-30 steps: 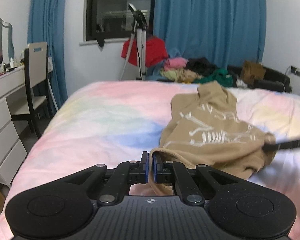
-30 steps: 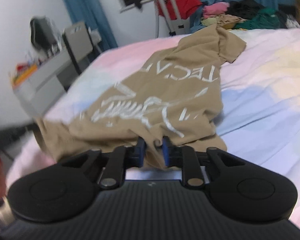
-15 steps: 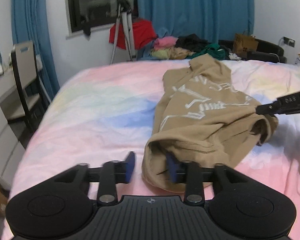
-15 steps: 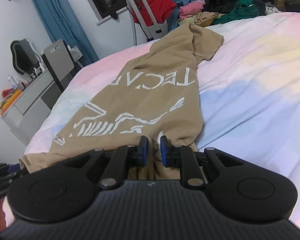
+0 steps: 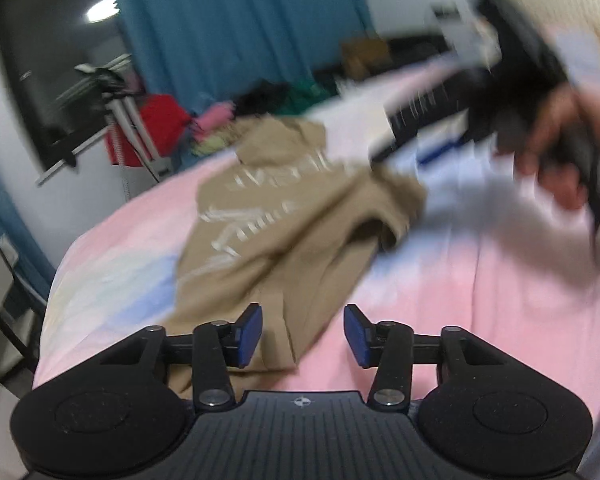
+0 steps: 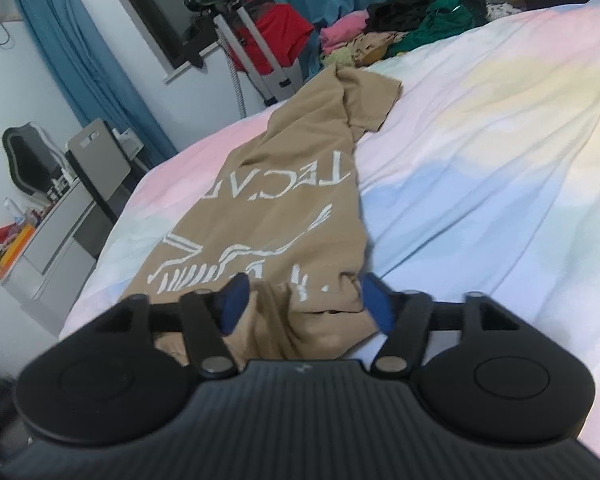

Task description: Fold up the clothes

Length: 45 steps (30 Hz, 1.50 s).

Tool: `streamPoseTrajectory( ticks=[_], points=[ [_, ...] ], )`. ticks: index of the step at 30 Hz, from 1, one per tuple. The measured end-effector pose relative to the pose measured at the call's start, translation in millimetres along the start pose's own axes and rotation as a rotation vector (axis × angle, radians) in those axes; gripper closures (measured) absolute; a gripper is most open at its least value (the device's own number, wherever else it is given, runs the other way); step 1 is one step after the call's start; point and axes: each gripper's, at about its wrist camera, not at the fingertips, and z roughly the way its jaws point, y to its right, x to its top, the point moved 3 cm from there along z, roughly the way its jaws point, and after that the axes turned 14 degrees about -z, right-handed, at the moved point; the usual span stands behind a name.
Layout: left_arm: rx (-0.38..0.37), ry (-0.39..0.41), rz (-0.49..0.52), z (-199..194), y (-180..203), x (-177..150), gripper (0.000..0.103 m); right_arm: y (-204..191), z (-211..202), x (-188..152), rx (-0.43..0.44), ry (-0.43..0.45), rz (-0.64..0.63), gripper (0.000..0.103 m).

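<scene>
Right hand-held gripper [image 6: 304,304] opening around tan shirt [image 6: 284,200]

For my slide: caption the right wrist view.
Right gripper, jaws opening, over the tan T-shirt on the pastel bedspread.

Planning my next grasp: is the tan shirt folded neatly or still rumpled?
Rumpled: the tan shirt lies bunched lengthwise on the bed, its near hem creased.

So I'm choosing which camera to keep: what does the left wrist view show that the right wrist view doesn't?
Only the left wrist view: the person's hand holding the right claw, blurred, and the left claw, open. Only the right wrist view: the dresser, chair, and the right claw's jaws opening around the shirt's hem. Both: tan shirt, pastel bed, blue curtains.
</scene>
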Motion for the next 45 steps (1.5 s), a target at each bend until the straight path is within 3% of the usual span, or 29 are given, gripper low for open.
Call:
streamPoseTrajectory(
  ticks=[3,5,7,9,18,23,25,28,31,34,36,40,45],
  points=[
    [0.039,-0.022,-0.032,15,-10,0,0.064,2,-1,0,0.002,-0.001,0.015,0.035],
    [0.045,-0.019,-0.055,19,-19,0,0.075,2,0,0,0.004,-0.003,0.020,0.035],
    [0.034,-0.006,-0.107,15,-29,2,0.098,2,1,0,0.005,-0.004,0.026,0.035],
    [0.013,0.036,-0.151,5,-37,7,0.102,0,2,1,0.004,-0.002,0.018,0.035],
    [-0.066,0.235,-0.228,-55,-35,24,0.102,-17,-8,5,0.014,0.058,-0.057,0.035],
    [-0.085,0.440,-0.314,-95,-40,37,0.103,-52,-28,4,0.098,0.099,-0.207,0.035],
    [-0.088,0.484,-0.339,-107,-41,42,0.103,-72,-37,0,0.164,0.109,-0.289,0.035],
    [-0.097,0.496,-0.332,-113,-38,44,0.103,-100,-52,-6,0.237,0.161,-0.407,0.028],
    [-0.100,0.492,-0.320,-113,-33,45,0.103,-120,-60,-10,0.288,0.210,-0.460,0.029],
    [-0.100,0.489,-0.310,-113,-30,47,0.103,-134,-55,-10,0.253,0.237,-0.484,0.029],
    [-0.093,0.485,-0.307,-111,-28,47,0.103,-134,-47,-8,0.219,0.239,-0.455,0.029],
    [-0.083,0.468,-0.318,-106,-30,45,0.103,-102,-31,-1,0.181,0.192,-0.265,0.029],
    [-0.062,0.455,-0.325,-102,-32,44,0.103,-57,-25,1,0.210,0.118,0.002,0.027]
  ],
)
